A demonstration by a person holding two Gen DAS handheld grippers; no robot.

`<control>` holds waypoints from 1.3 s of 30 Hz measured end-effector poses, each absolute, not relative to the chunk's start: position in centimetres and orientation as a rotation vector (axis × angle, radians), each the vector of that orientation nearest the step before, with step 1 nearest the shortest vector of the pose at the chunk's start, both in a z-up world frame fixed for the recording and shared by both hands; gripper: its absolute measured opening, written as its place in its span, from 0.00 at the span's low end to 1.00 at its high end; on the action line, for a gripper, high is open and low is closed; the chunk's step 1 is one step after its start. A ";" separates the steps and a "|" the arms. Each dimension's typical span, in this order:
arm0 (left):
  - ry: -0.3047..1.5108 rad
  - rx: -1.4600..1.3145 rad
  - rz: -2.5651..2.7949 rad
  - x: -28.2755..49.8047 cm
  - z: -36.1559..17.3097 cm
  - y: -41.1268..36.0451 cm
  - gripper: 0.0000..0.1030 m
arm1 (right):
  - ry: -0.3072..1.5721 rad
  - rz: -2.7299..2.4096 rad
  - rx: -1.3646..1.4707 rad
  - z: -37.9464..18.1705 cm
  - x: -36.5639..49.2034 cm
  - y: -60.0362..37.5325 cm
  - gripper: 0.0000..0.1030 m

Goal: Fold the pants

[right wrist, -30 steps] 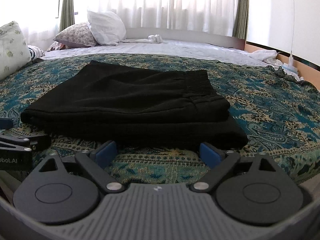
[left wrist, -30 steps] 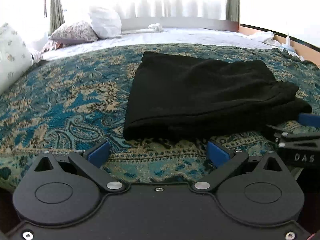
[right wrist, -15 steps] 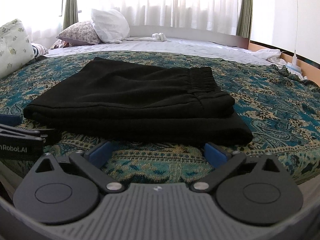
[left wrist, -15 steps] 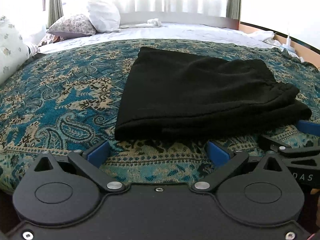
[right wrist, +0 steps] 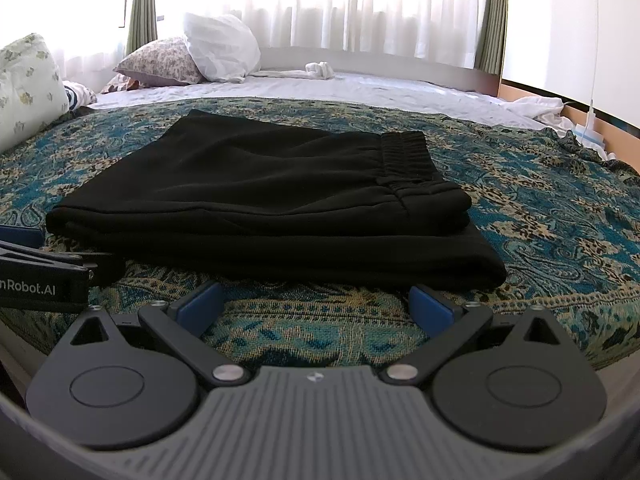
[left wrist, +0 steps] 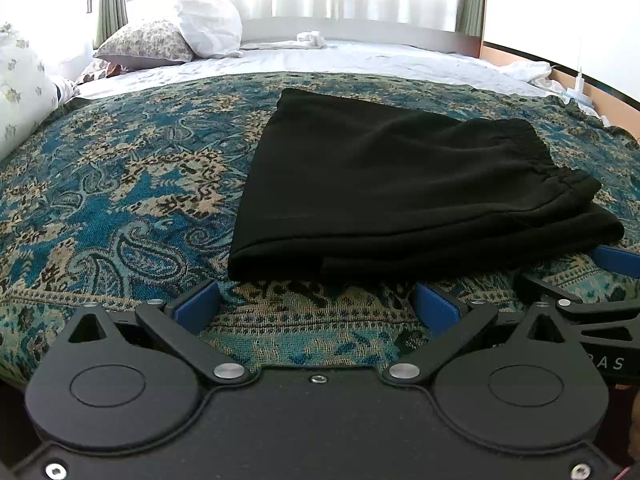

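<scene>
Black pants lie folded in a flat stack on the blue paisley bedspread, waistband to the right. They also show in the right wrist view. My left gripper is open and empty, just short of the stack's near edge. My right gripper is open and empty, also just short of the near edge, toward the stack's right end. Each gripper shows at the edge of the other's view: the right one, the left one.
Pillows lie at the far left on the white sheet. A floral cushion is at the left. A wooden bed frame edge and white cloth are at the far right. Curtained windows stand behind.
Both grippers have drawn back slightly from the folded pants and risen a little. Both jaws have stayed open. The pants have not moved.
</scene>
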State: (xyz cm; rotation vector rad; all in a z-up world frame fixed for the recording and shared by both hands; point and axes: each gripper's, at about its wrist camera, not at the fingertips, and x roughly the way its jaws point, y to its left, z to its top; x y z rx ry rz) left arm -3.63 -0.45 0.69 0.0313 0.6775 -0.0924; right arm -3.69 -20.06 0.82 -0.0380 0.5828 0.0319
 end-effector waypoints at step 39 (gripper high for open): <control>0.676 0.015 -0.073 -3.5 0.6 -0.5 1.00 | 0.583 0.034 -0.039 0.8 -3.7 -20.1 1.00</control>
